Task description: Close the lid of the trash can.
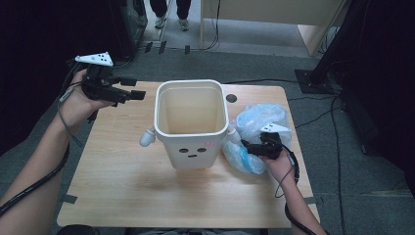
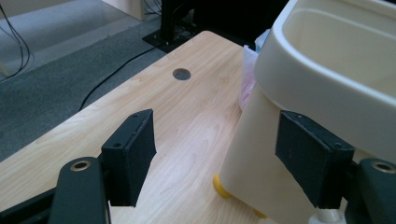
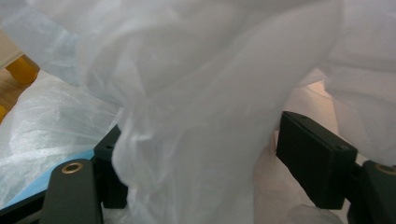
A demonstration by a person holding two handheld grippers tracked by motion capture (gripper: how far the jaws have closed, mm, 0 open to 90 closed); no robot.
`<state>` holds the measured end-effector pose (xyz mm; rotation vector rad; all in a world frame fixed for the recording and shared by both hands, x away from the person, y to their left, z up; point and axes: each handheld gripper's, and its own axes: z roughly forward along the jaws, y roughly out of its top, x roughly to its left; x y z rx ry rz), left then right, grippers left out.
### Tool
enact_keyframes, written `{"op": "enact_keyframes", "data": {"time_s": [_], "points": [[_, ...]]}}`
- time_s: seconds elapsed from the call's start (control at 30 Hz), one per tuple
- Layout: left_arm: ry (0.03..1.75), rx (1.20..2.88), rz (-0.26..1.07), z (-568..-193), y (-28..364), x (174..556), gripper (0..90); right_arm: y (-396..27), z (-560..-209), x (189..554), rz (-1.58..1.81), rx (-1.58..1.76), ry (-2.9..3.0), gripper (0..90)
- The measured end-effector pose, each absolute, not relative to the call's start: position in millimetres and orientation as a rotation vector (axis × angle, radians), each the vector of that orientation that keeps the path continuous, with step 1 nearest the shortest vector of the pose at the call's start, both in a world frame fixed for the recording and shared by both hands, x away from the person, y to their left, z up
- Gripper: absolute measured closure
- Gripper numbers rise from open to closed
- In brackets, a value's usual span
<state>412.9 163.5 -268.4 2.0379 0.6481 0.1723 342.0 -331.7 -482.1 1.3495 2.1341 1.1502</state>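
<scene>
A cream plastic bin [image 1: 192, 147] with a drawn face and small white side arms stands upright in the middle of the wooden table [image 1: 122, 181]. Its inside looks bare. My left gripper [image 1: 139, 94] hovers open to the left of the bin's rim and points at it. In the left gripper view the open jaws [image 2: 219, 154] frame the bin's near corner [image 2: 327, 60] and its yellow feet [image 2: 222, 184]. A crumpled pale blue plastic bag [image 1: 259, 120] lies right of the bin. My right gripper [image 1: 247, 147] is pushed into it, and folds of the bag [image 3: 196, 93] hang between its wide-apart jaws [image 3: 201, 163].
A round cable hole [image 1: 231, 98] sits in the table behind the bin. Grey carpet with black cables [image 1: 313, 98] surrounds the table. A person's legs [image 1: 169, 10] stand at the far back, and a dark stand [image 1: 337, 49] rises at the right.
</scene>
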Motion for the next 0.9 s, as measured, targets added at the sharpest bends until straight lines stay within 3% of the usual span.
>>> {"op": "enact_keyframes", "data": {"time_s": [0.4, 0.77, 0.87, 0.9], "points": [[0.657, 2.068, 0.171, -293.2, 159.6, 411.1, 20.1, -331.9, -482.1, 341.8, 1.15, 1.352, 2.134, 26.4], [0.682, 2.074, 0.105, -317.1, 161.7, 411.4, 19.4, -332.0, -482.0, 341.9, 1.151, 1.351, 2.135, 26.4], [0.674, 2.06, 0.096, -322.0, 162.2, 410.2, 14.2, -332.1, -482.1, 342.1, 1.15, 1.348, 2.136, 26.4], [0.662, 2.064, 0.105, -323.5, 162.7, 409.8, 8.2, -332.0, -482.1, 342.2, 1.151, 1.348, 2.136, 26.4]]}}
